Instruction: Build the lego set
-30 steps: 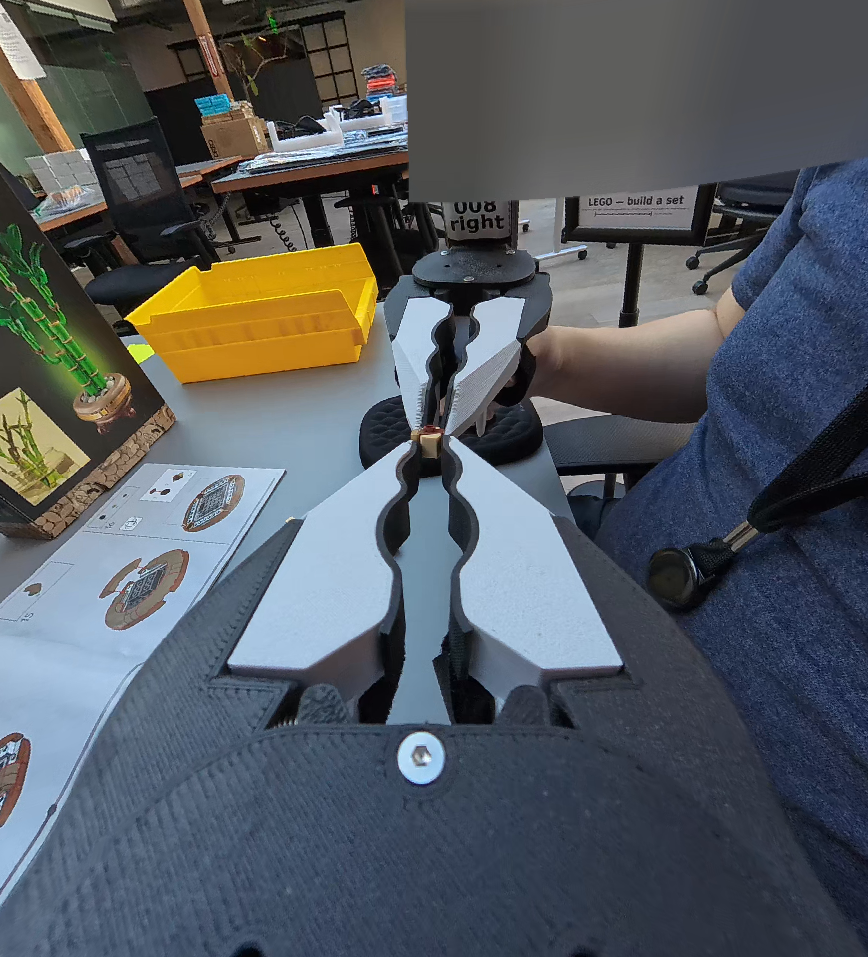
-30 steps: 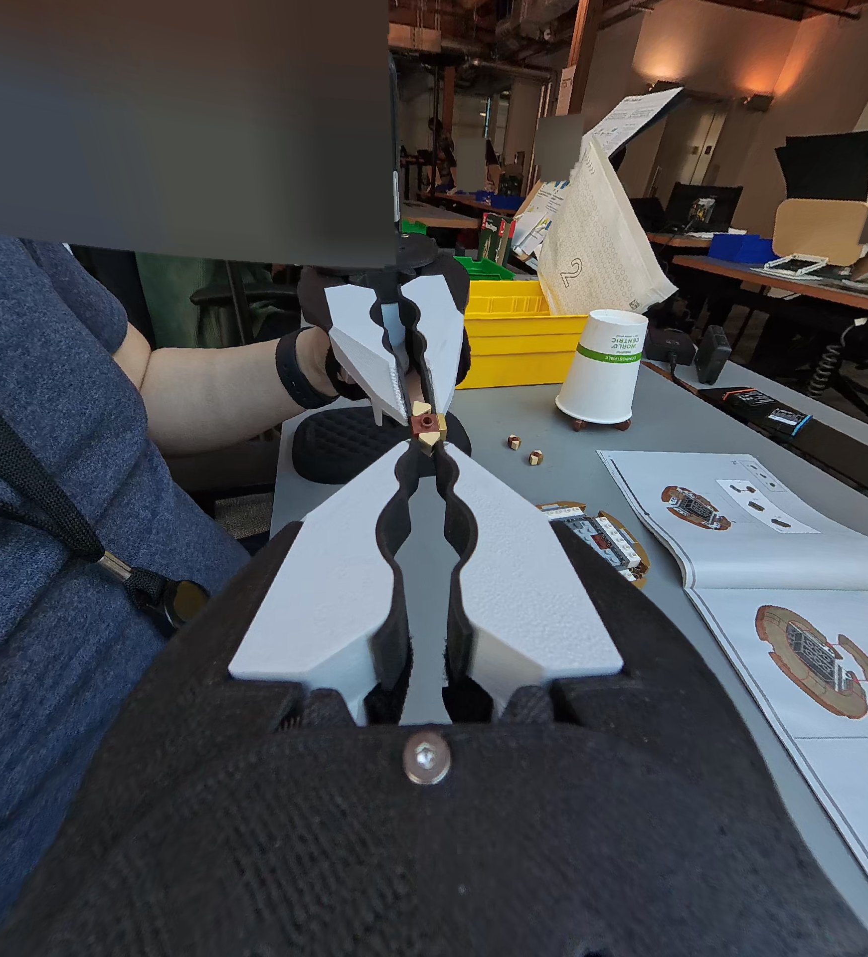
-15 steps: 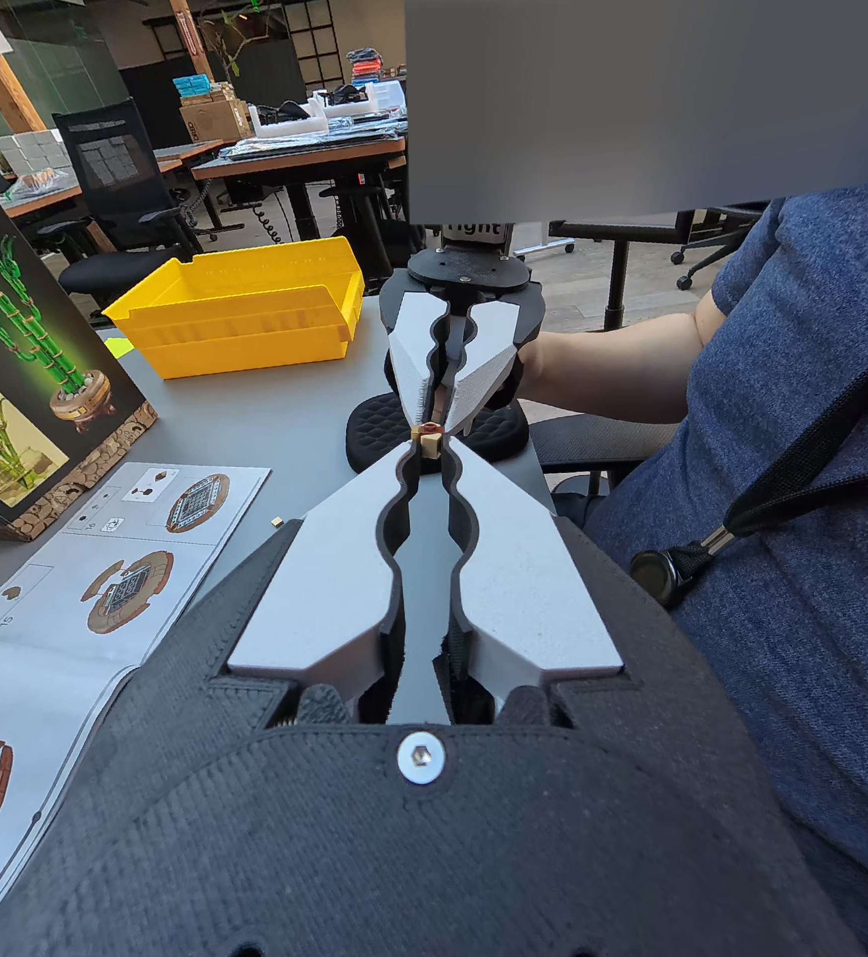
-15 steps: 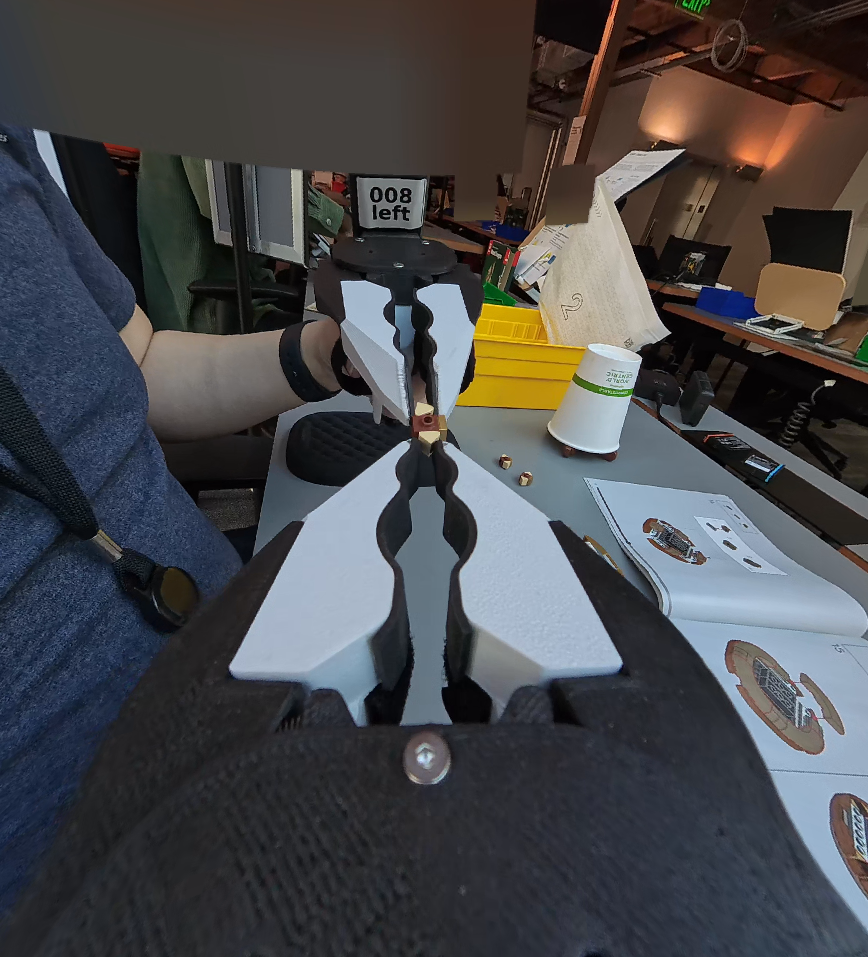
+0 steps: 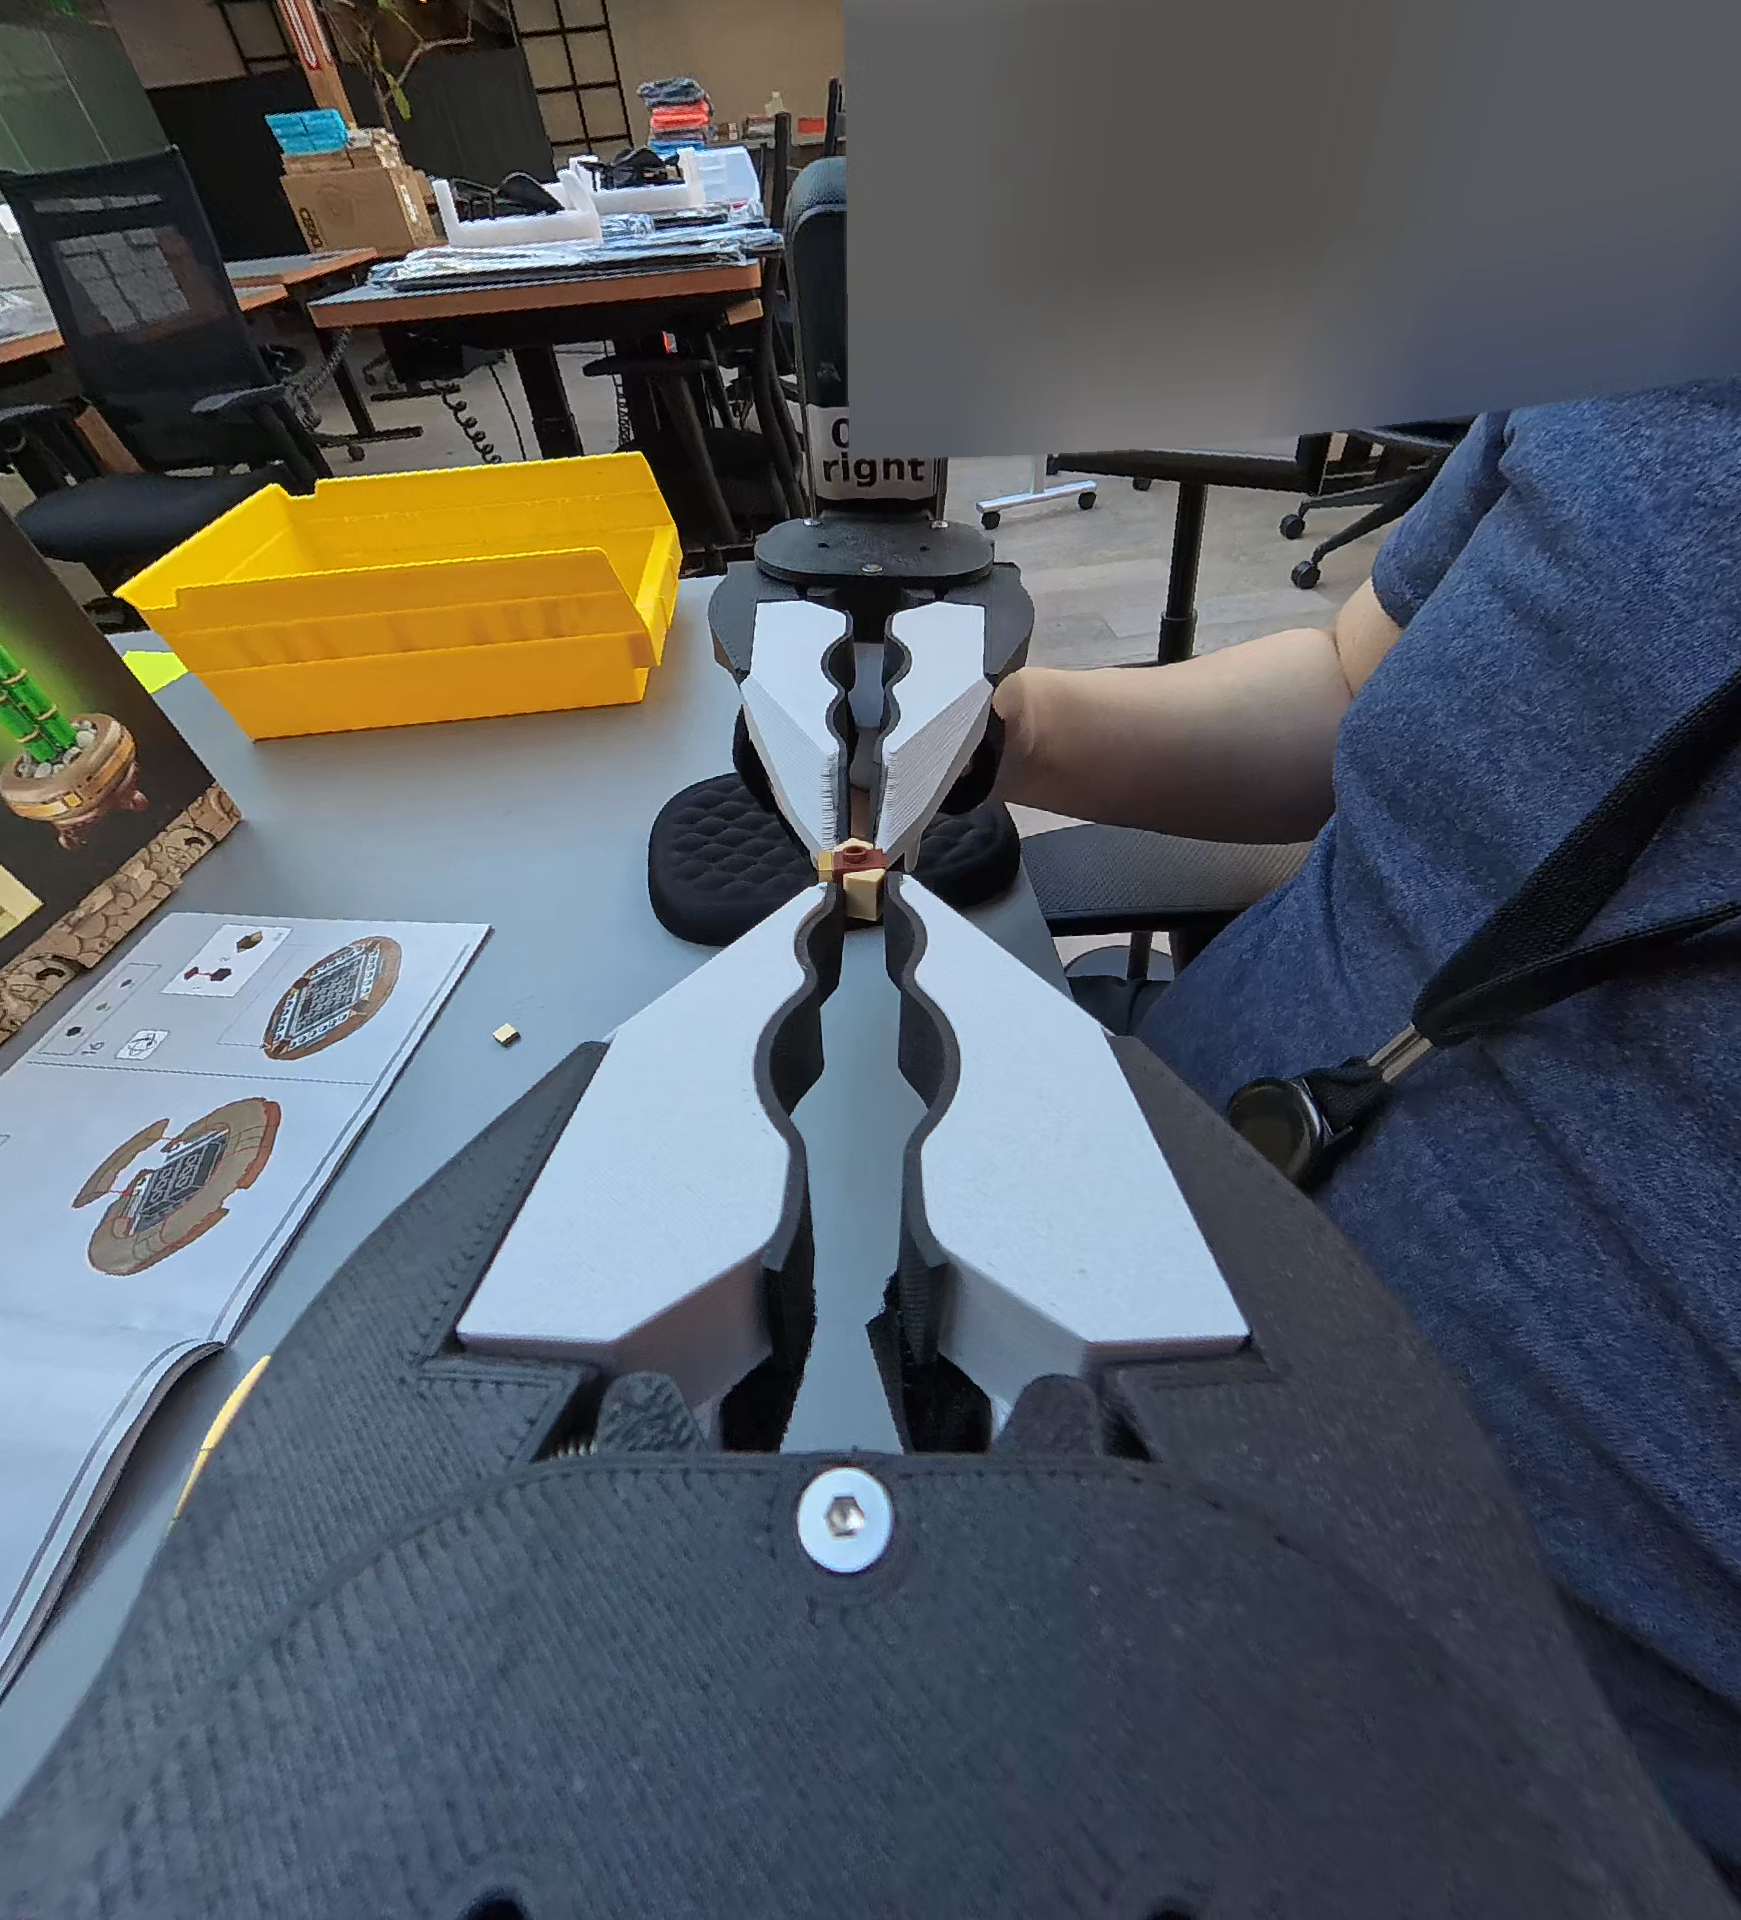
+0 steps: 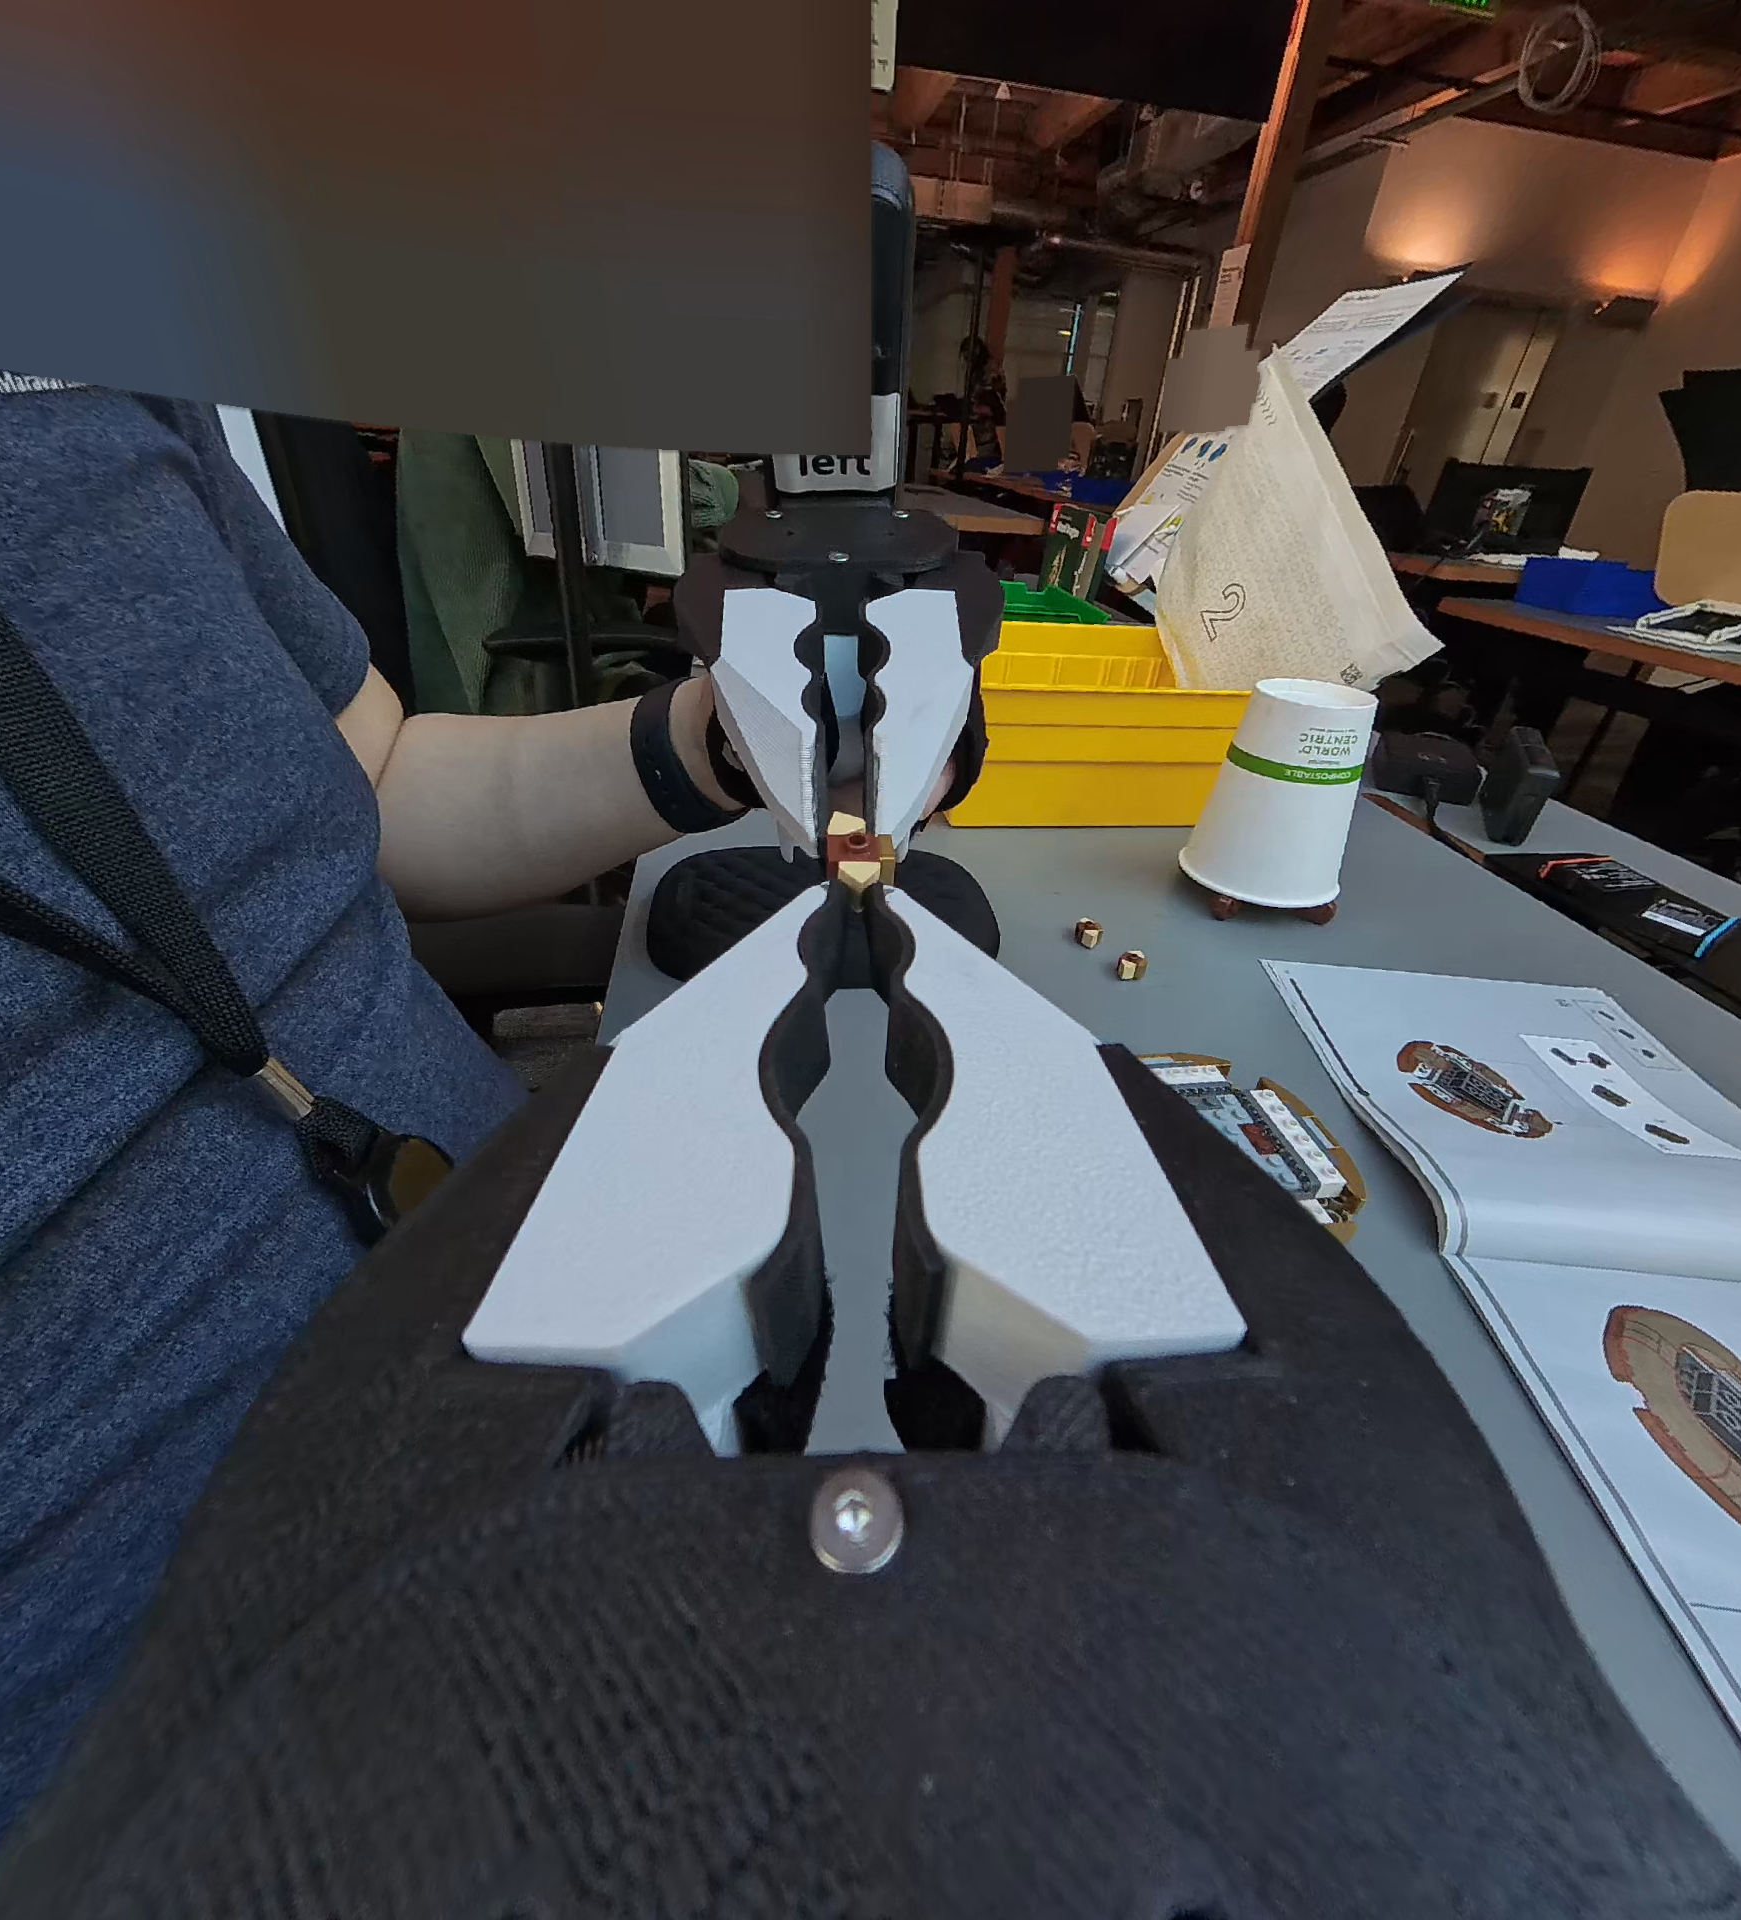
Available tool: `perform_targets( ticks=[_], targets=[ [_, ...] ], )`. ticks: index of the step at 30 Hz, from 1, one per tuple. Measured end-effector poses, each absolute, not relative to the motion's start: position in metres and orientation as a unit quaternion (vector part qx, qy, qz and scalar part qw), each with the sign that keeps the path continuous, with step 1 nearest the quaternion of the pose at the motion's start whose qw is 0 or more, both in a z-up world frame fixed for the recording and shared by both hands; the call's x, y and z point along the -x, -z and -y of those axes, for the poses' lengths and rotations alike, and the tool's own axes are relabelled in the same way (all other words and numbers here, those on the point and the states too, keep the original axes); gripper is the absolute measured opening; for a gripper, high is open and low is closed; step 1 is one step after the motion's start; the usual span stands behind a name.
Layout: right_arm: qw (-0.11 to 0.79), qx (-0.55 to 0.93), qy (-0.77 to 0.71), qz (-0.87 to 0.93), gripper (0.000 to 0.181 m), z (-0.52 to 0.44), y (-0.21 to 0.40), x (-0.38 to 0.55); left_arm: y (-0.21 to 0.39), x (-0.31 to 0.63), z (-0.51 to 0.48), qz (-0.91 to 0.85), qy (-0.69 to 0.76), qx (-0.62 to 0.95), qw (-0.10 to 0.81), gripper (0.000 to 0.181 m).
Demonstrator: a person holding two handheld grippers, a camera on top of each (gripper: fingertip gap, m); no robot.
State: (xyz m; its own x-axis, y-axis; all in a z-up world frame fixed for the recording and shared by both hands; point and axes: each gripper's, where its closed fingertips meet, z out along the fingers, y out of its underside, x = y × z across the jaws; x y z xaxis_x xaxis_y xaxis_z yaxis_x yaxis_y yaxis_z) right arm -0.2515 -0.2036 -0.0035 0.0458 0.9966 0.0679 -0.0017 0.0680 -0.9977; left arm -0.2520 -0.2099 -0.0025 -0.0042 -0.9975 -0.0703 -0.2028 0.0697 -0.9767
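Observation:
My left gripper (image 5: 858, 902) and right gripper (image 6: 858, 891) meet tip to tip above the table's near edge, in front of the person's blue shirt. Between them is a tiny lego cluster (image 5: 853, 871), a brown piece with tan pieces on its sides, also in the right wrist view (image 6: 853, 850). Both grippers are shut on it, each pinching one end. The right gripper shows opposite in the left wrist view (image 5: 858, 844), and the left gripper opposite in the right wrist view (image 6: 848, 831). A round, partly built base (image 6: 1261, 1132) lies on the table.
An open instruction booklet (image 5: 170, 1143) (image 6: 1572, 1143) lies on the grey table. Two loose tan pieces (image 6: 1087, 932) (image 6: 1131, 966) and an upturned paper cup (image 6: 1276, 800) are nearby. Also here are yellow bins (image 5: 409, 603), the set's box (image 5: 4, 748), a black wrist pad (image 5: 720, 862) and one tan piece (image 5: 504, 1033). Left and right tips are no more than a few centimetres apart.
Both grippers stay shut, tip to tip on the cluster. The pair has shifted and tilted slightly together, so the table scene slides in both views and a loose tan piece comes into the left view.

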Motion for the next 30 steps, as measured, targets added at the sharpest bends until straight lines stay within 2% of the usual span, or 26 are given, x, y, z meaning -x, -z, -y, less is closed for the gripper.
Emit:
perform_targets(
  ticks=[5,12,18,24,27,30],
  targets=[
    [0.487,0.557,-0.43,0.517,0.002,0.186,0.036,0.252,0.023,0.26,0.202,-0.572,0.404,0.555,0.449,0.005],
    [0.351,0.659,-0.285,0.601,0.001,0.177,0.13,0.248,0.041,0.277,0.199,-0.556,0.407,0.582,0.432,0.006],
    [0.309,0.669,-0.258,0.625,0.001,0.178,0.153,0.249,0.04,0.284,0.197,-0.551,0.406,0.582,0.439,0.005],
    [0.307,0.668,-0.264,0.624,0.001,0.178,0.153,0.249,0.039,0.284,0.198,-0.557,0.406,0.575,0.442,0.005],
    [0.363,0.64,-0.252,0.628,0.016,0.178,0.134,0.25,0.037,0.284,0.2,-0.544,0.429,0.58,0.428,0.005],
    [0.411,0.608,-0.235,0.637,0.018,0.183,0.11,0.25,0.035,0.282,0.206,-0.53,0.469,0.578,0.405,0.006]
  ],
)
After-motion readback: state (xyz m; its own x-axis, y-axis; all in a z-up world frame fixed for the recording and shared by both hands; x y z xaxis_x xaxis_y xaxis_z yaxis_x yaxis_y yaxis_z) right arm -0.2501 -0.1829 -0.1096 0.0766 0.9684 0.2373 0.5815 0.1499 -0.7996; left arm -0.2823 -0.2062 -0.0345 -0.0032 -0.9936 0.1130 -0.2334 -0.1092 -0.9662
